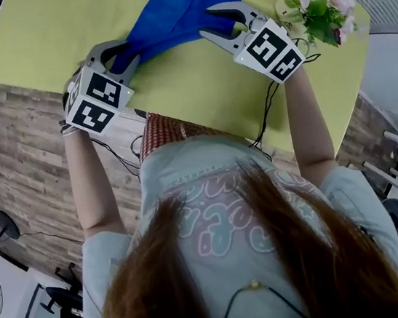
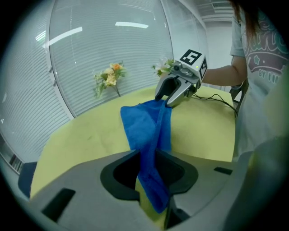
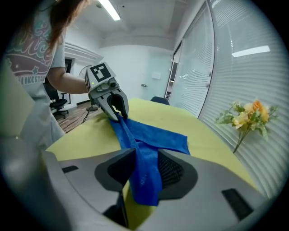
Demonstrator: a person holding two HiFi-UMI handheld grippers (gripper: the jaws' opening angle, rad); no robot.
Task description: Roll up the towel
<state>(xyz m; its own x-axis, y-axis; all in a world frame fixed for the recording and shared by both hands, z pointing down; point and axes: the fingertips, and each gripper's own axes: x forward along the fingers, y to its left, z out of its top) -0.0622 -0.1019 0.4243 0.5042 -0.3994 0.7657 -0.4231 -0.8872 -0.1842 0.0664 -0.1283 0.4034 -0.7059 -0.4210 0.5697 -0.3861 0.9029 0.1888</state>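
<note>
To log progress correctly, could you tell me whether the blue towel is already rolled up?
No, in the head view the blue towel lies loose and unrolled across the yellow table, with no roll formed.

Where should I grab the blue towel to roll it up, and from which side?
Probably by its two near corners, coming from the near edge of the yellow table. The blue towel stretches away from that edge, so rolling can start there. The left gripper and right gripper each have a corner between their jaws, but the jaws look loose.
</note>
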